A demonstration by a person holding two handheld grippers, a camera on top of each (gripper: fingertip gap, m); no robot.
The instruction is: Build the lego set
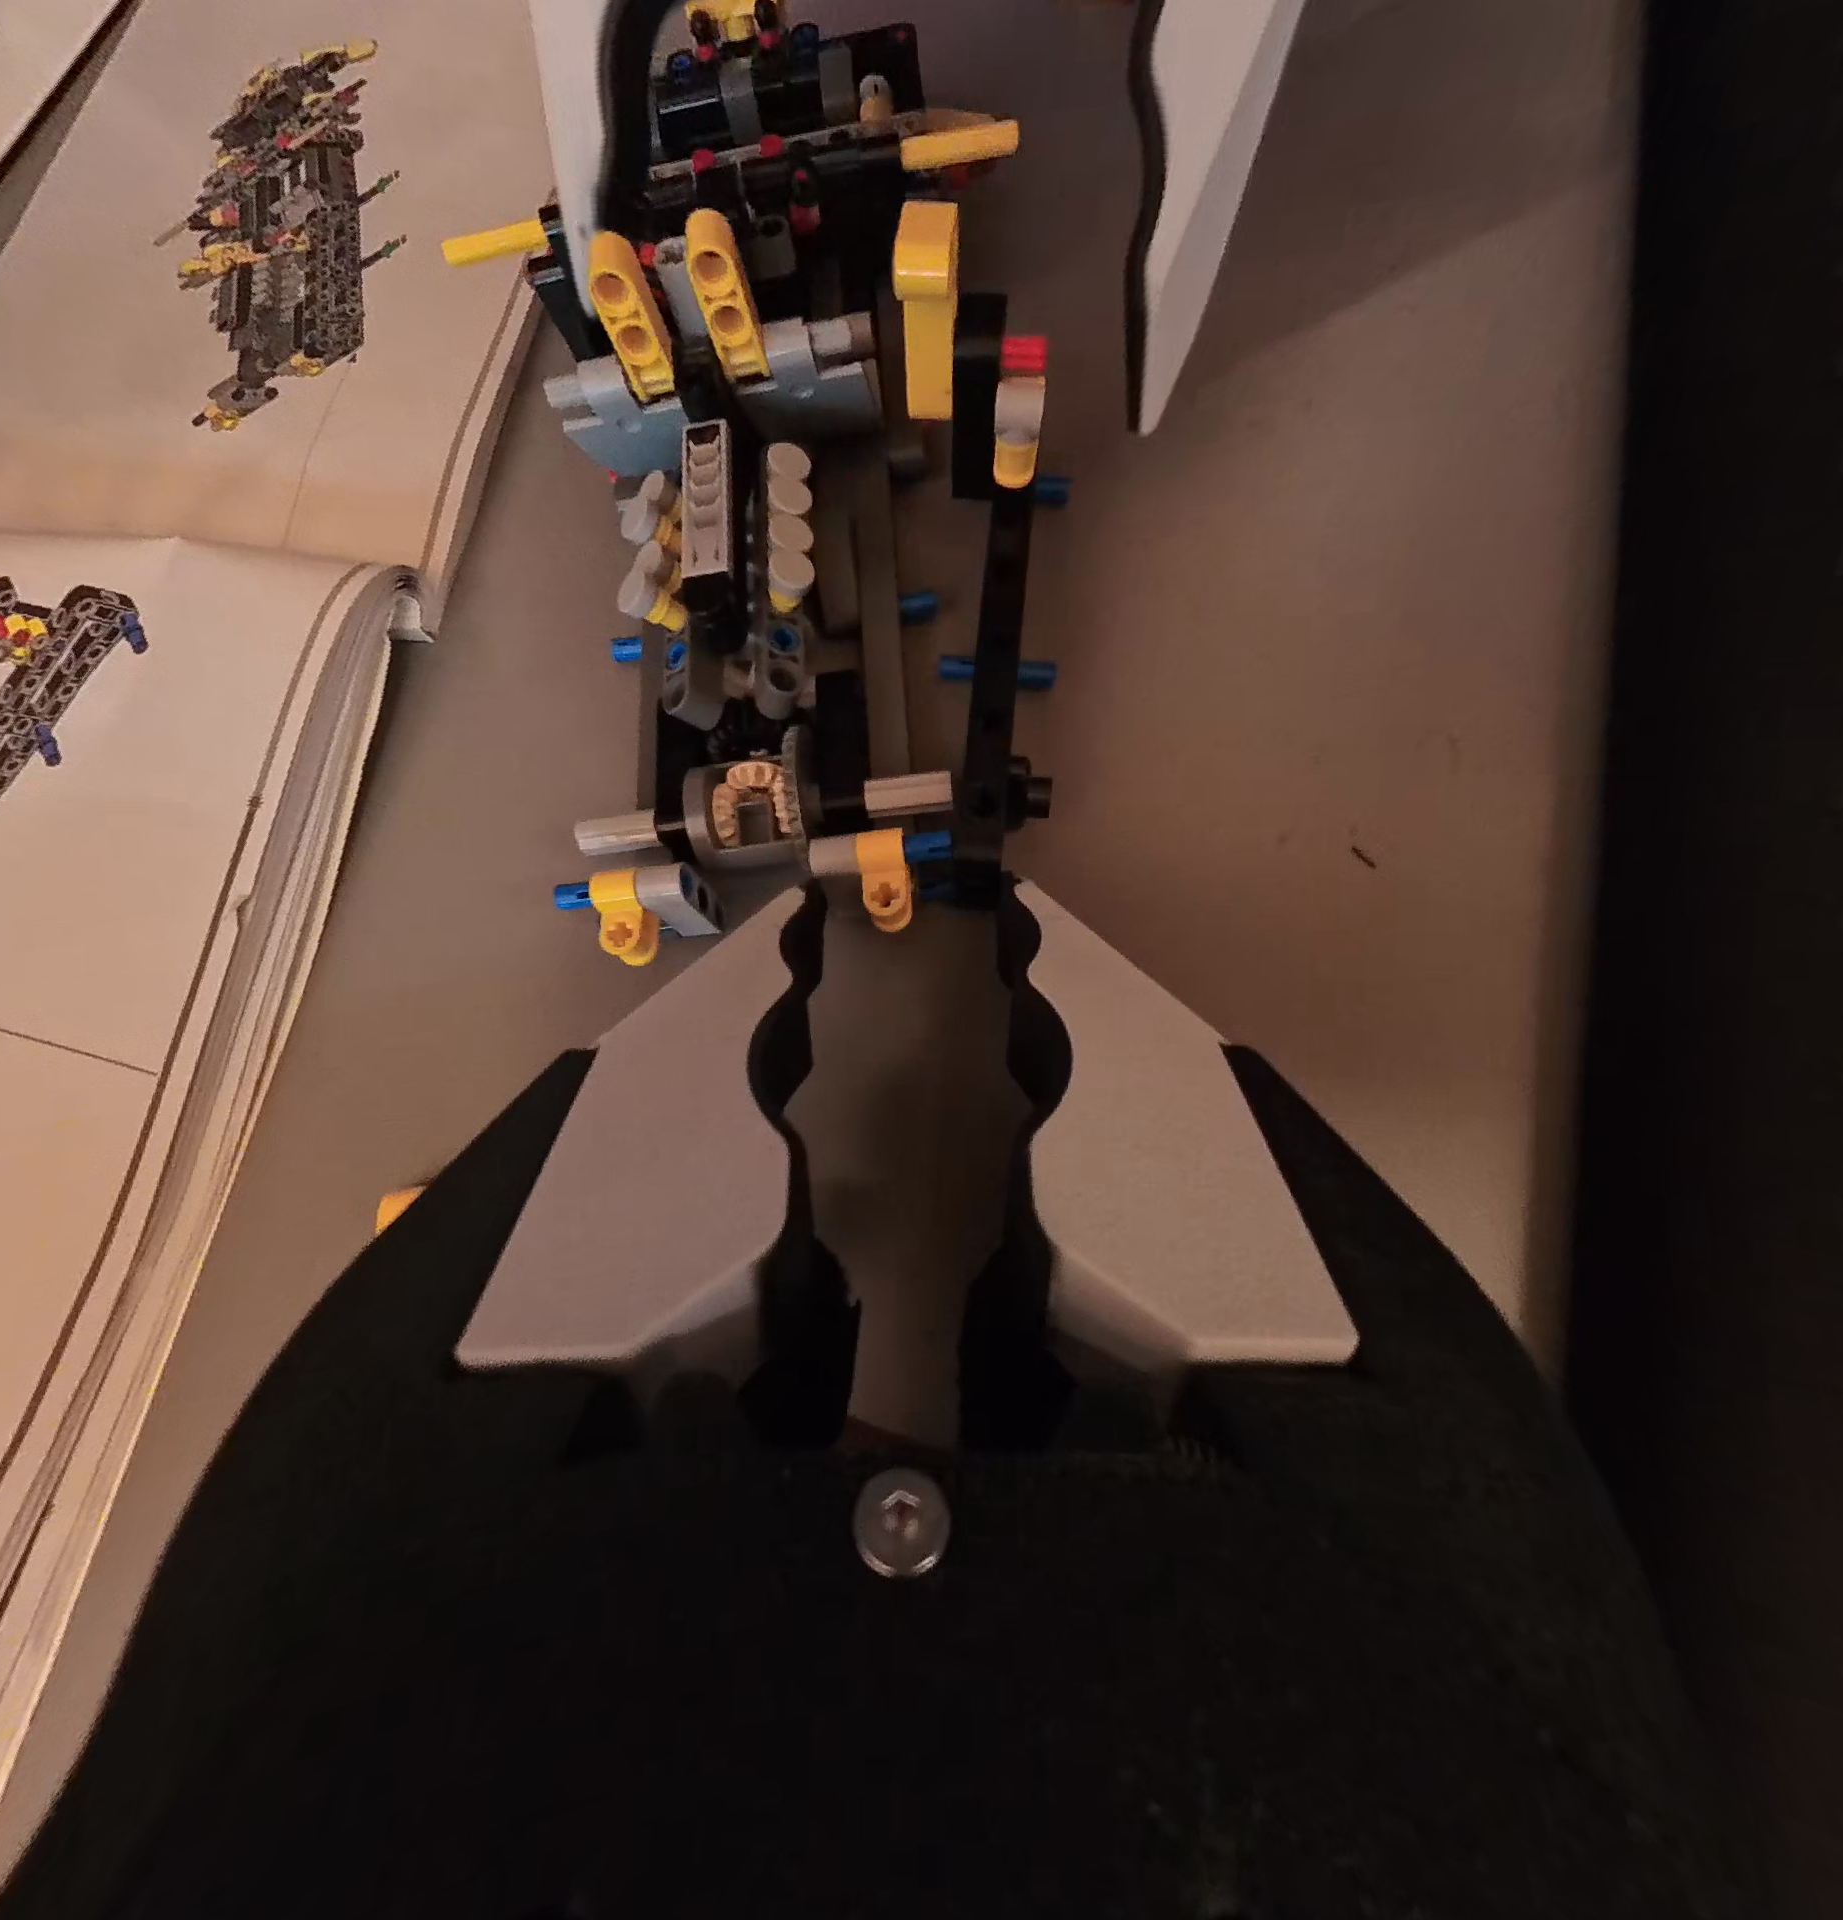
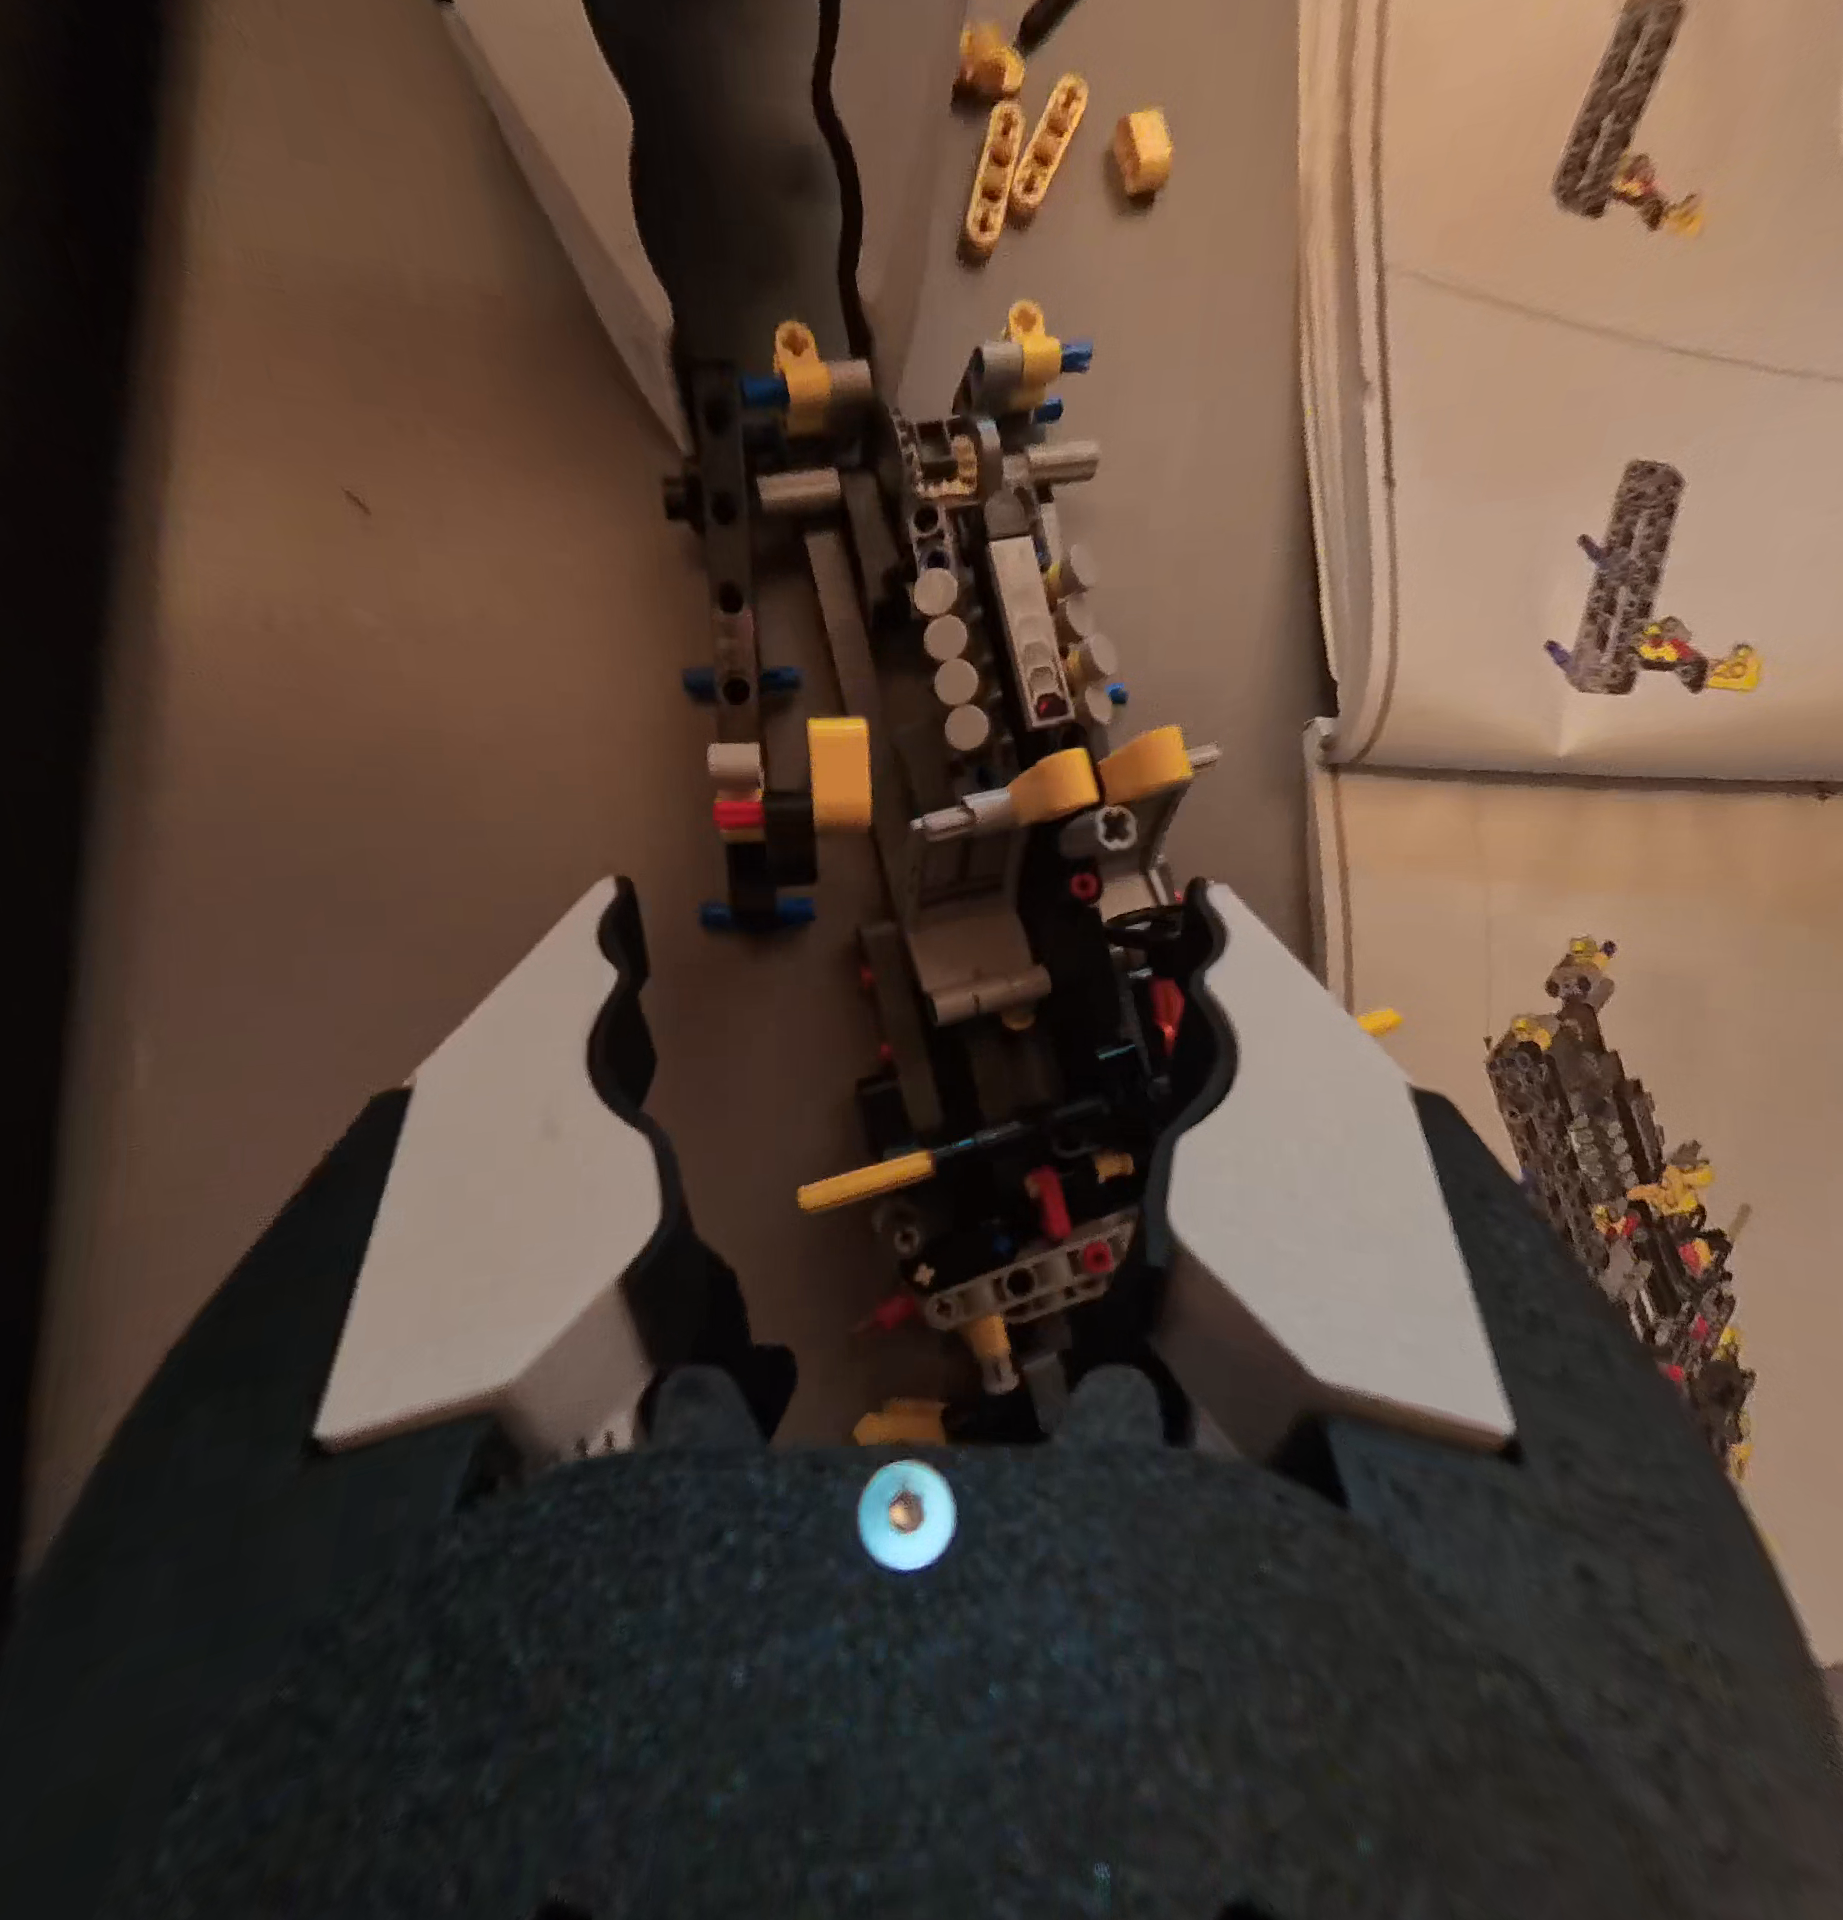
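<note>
Lego chassis [image 1: 792,582] lies lengthwise on the desk [image 1: 1260,727], stretched between both sets of fingers. Left gripper [image 1: 909,902] sits parted at the axle end, tips just touching the black beam, nothing clamped. Right gripper [image 2: 912,904] is spread wide around the opposite end, one finger against its side. Loose yellow beams [image 2: 1021,156] lie beyond the right fingers; instruction booklet [image 1: 169,727] lies open beside the left fingers.

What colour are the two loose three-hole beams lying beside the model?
Yellow. The two loose beams show best in the right wrist view, on the table.
</note>
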